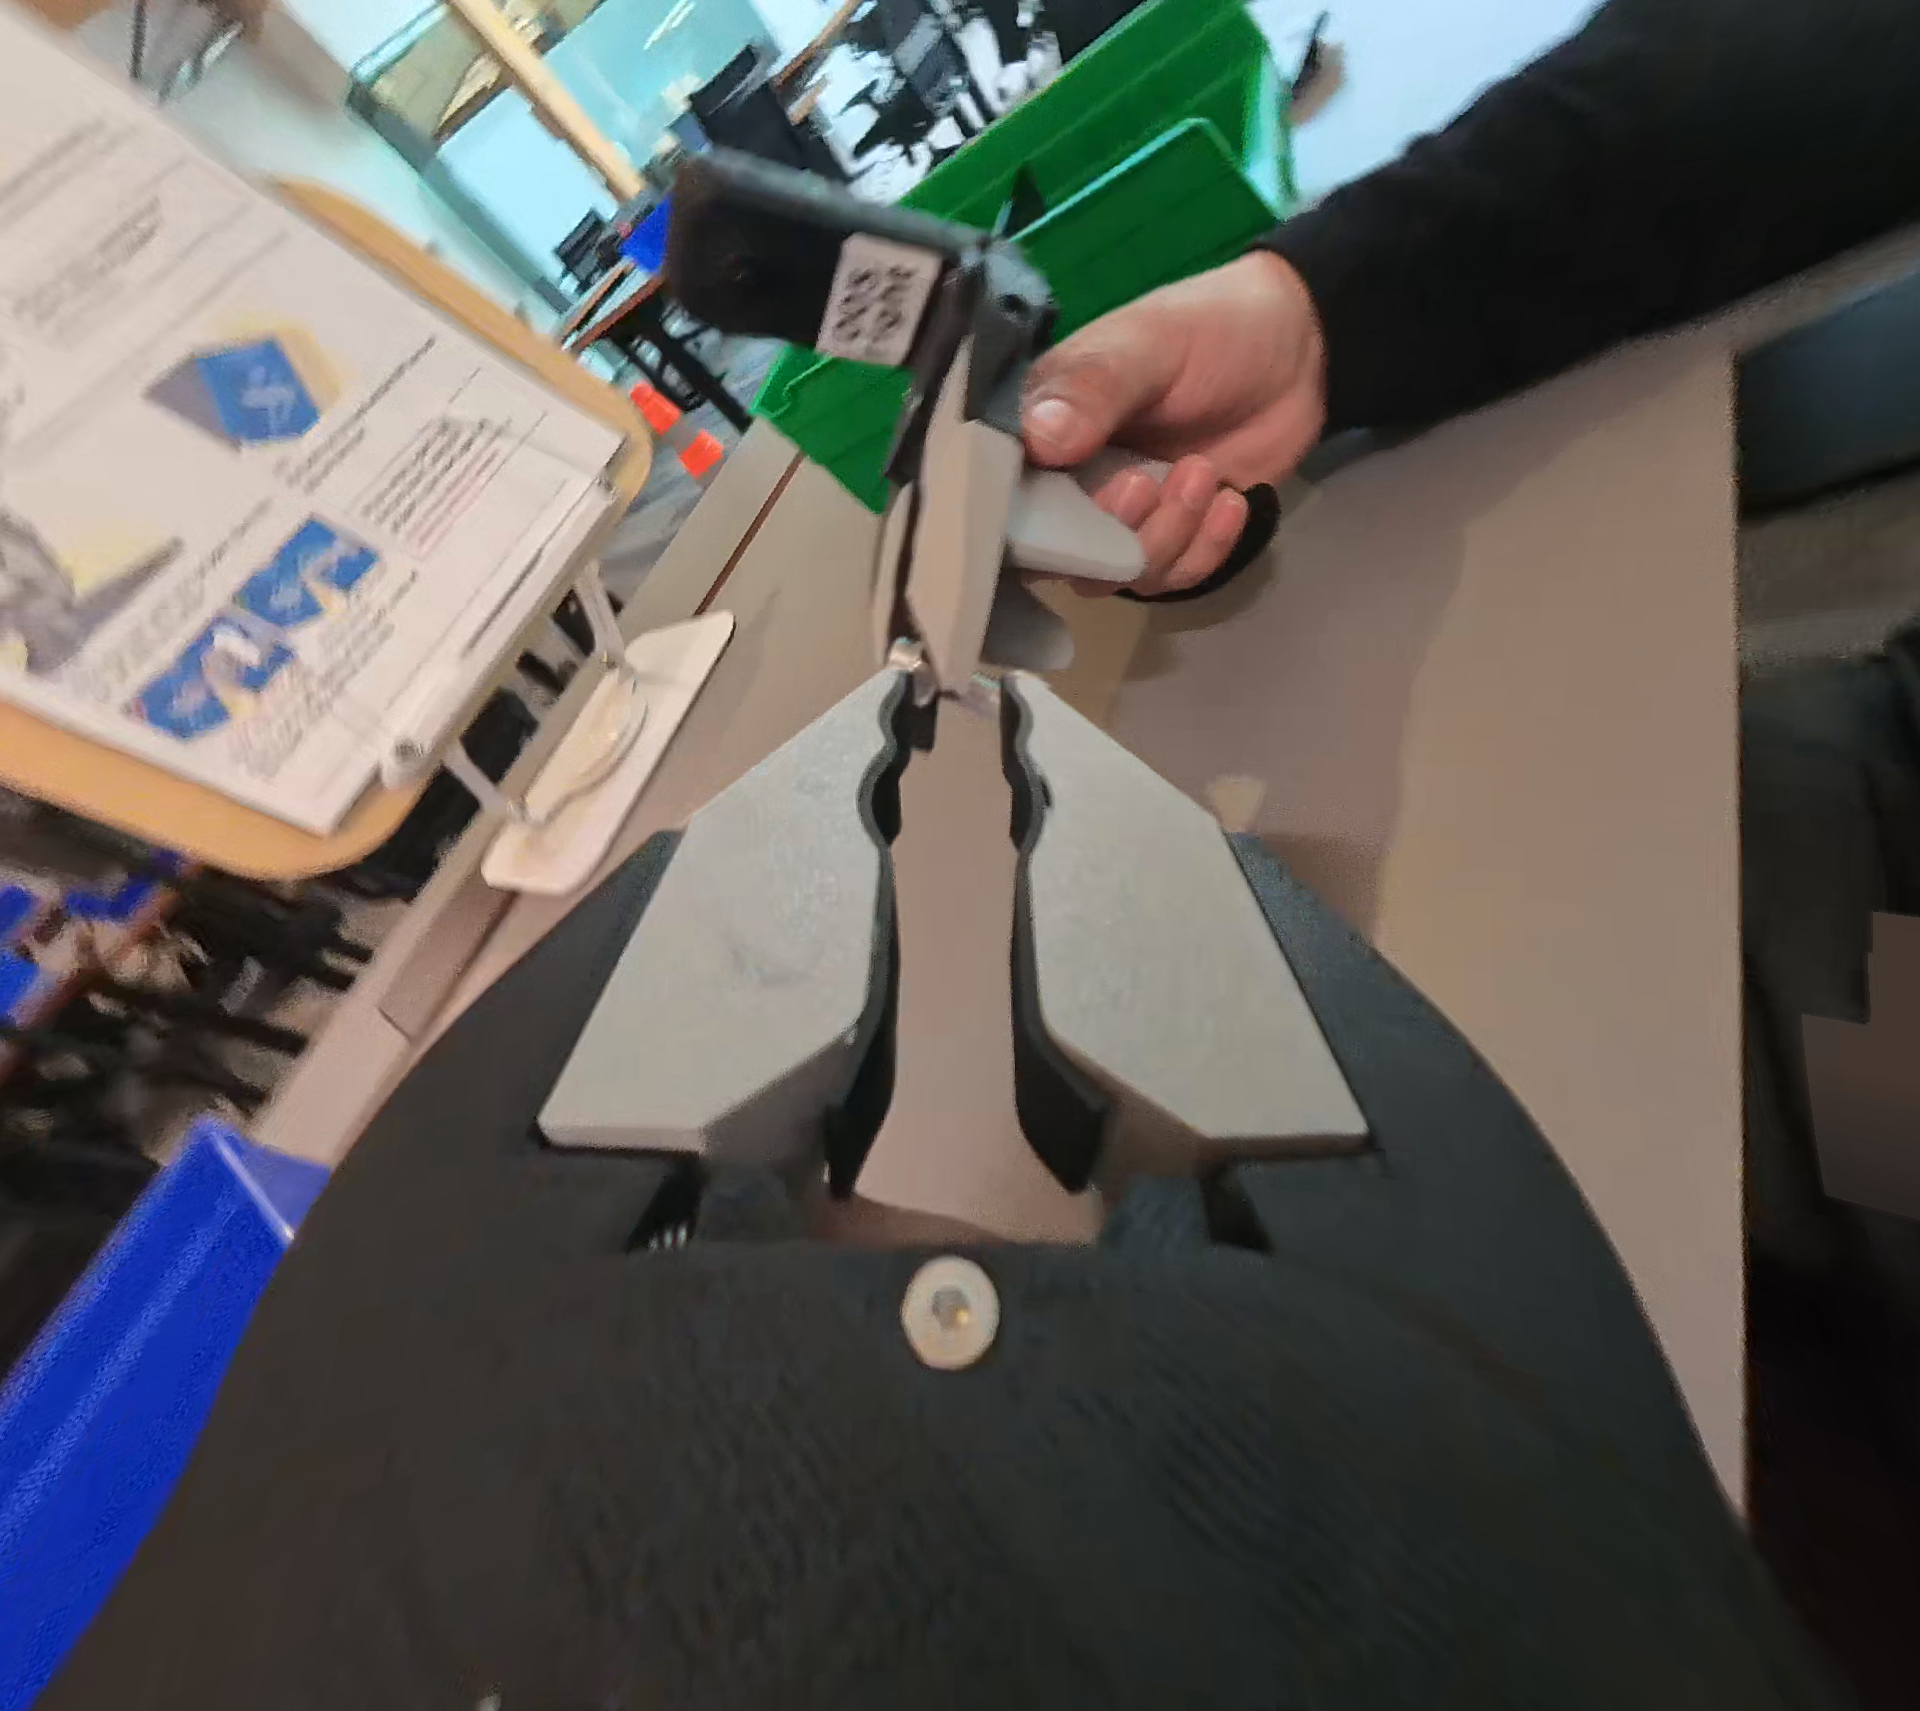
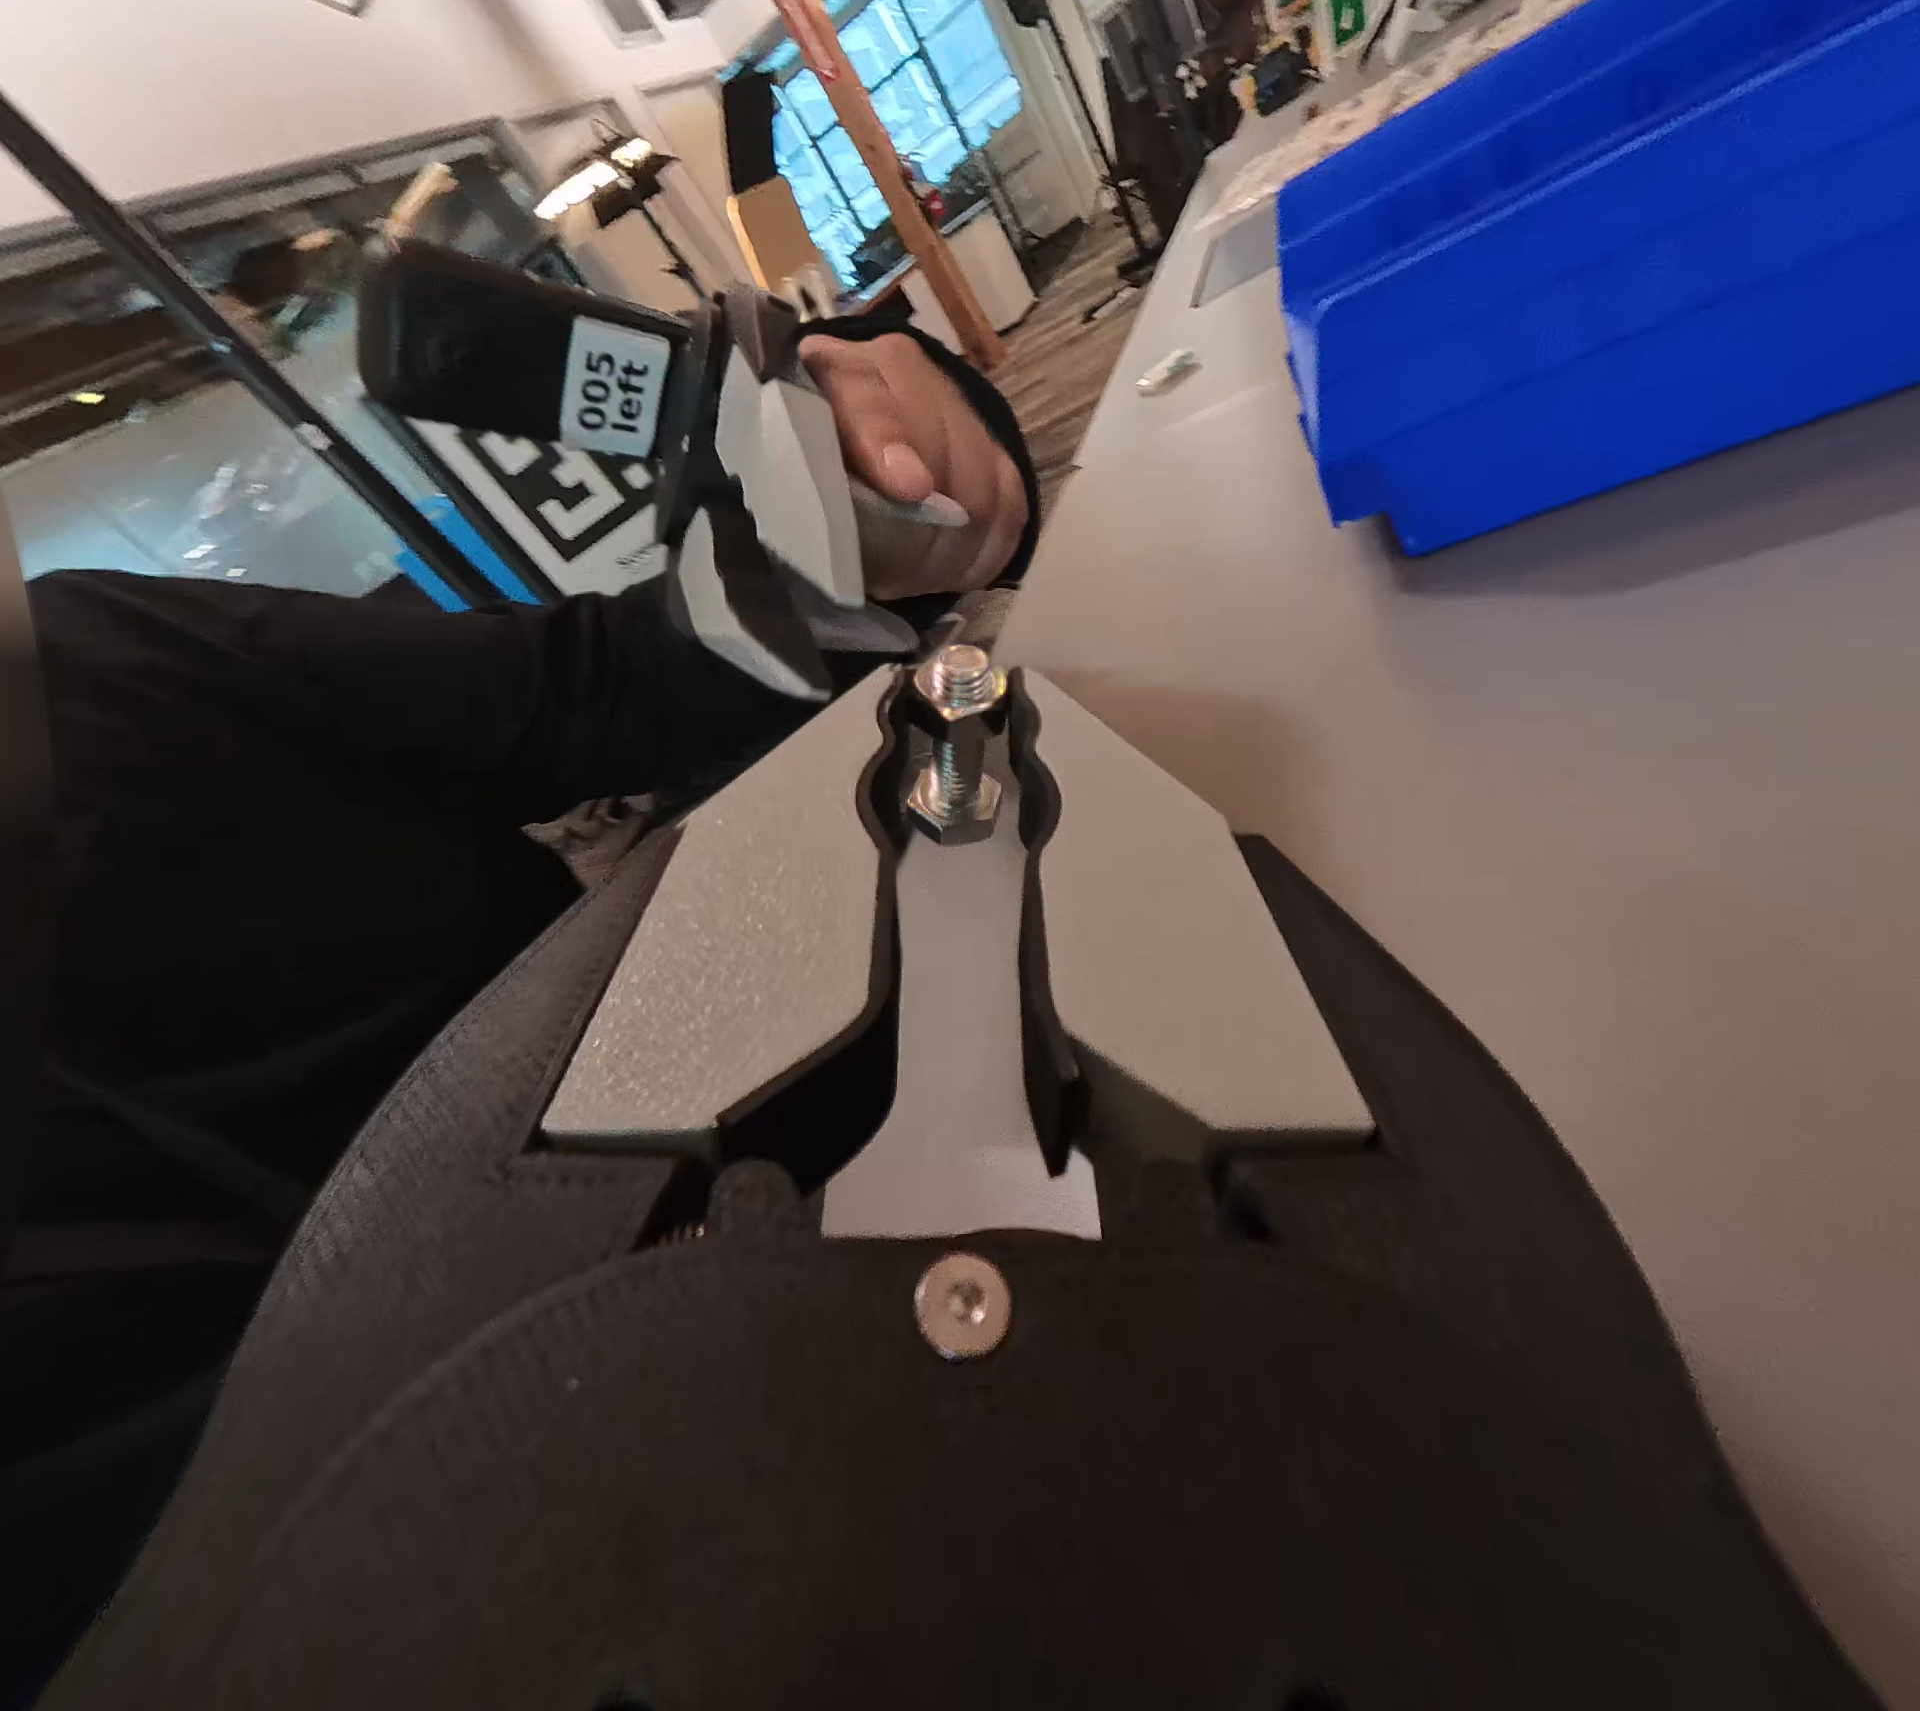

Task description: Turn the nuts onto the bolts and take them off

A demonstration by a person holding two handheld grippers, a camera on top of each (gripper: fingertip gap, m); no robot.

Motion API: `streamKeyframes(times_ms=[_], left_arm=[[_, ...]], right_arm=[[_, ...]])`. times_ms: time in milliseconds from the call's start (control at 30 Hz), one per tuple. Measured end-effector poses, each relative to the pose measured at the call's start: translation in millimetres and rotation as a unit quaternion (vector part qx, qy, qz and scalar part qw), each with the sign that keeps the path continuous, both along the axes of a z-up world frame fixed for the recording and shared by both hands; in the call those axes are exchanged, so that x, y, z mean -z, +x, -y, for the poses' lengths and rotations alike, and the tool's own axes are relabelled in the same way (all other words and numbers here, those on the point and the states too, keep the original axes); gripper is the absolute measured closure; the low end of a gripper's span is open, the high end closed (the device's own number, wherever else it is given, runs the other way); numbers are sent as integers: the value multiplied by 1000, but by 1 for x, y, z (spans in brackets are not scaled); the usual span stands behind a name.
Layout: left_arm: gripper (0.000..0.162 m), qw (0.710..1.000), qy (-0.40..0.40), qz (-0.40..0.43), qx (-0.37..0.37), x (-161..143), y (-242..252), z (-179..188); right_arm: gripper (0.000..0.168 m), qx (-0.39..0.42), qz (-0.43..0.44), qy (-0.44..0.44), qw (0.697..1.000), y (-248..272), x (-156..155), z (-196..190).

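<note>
The right tongs [image 2: 956,705] clenched the nut [image 2: 957,707] on a bolt [image 2: 953,757] pointing away along the fingers; the left tongs [image 1: 948,697] stood released over the desk [image 2: 1455,830].

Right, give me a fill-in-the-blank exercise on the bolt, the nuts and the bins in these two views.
1. The right gripper holds a threaded silver steel bolt carrying ____ hexagonal silver nuts.
2. In the right wrist view, the plastic bin on the grey table is ____ in colour.
3. Behind the hand in the left wrist view stands a ____ plastic bin.
4. The left gripper points its jaws at the ____ gripper's tip.

Missing words: two; blue; green; right
</note>
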State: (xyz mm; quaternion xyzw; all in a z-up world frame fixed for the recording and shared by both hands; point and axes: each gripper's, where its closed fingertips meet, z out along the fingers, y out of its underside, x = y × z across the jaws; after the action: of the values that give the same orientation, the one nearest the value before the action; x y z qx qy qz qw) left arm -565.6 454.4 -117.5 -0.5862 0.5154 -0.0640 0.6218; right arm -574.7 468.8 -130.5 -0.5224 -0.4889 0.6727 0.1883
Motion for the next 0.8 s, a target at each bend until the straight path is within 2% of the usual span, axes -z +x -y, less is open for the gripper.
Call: streamKeyframes(times_ms=[67,167,267,400,700,767,800], left_arm=[[145,994,-86,55,-28,12,-11,-11],[139,961,-240,123,-61,41,-20,-25],[134,922,-340,186,-22,50,-4,-26],[127,897,-370,241,-9,44,12,-46],[127,888,-373,264,38,40,39,-68],[131,890,-366,268,35,40,40,-75],[140,894,-359,268,28,41,38,-79]], right_arm=[[153,31,14,18,999,-3,6,-10],[153,72,12,42,996,-3,6,-22],[153,104,-1,79,992,0,0,-30],[153,116,-3,128,985,2,-2,-30],[153,174,9,172,970,9,1,-54],[153,183,20,170,968,9,6,-60],[153,185,23,168,968,9,7,-62]])
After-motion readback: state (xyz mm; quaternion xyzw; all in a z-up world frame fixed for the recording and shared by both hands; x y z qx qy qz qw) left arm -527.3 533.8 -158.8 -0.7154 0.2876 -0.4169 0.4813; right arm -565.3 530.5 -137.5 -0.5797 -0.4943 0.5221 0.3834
